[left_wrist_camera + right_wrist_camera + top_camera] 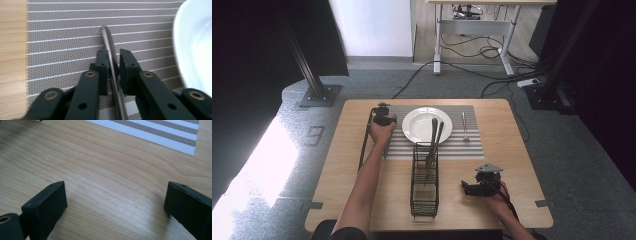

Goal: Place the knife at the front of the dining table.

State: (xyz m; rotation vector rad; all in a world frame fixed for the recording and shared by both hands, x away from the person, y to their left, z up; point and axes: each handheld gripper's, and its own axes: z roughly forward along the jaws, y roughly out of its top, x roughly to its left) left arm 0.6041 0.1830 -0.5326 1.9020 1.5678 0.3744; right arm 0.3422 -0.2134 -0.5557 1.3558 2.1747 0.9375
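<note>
My left tongs [113, 72] sit low over the mat [62, 30], jaws close on either side of a slim metal utensil [110, 47]. I cannot tell if they clamp it or only bracket it, nor which utensil it is. Its long axis runs up the middle of the left gripper view, straight along the jaws, with the tip past them toward the upper centre. The plate [195, 50] lies at the right edge of that view, apart from the utensil. In the high view the left tongs [383, 118] are at the plate's [417, 125] left rim, centre frame. A wire caddy [424, 187] stands below the plate, with two utensils [434, 137] leaning out over it. A fork [465, 126] lies on the mat right of the plate. My right tongs [115, 202] are wide open and empty over bare surface [100, 170], lower right in the high view [472, 187]. Judgement: left hand is much the nearer; any next move follows that lengthwise axis.
</note>
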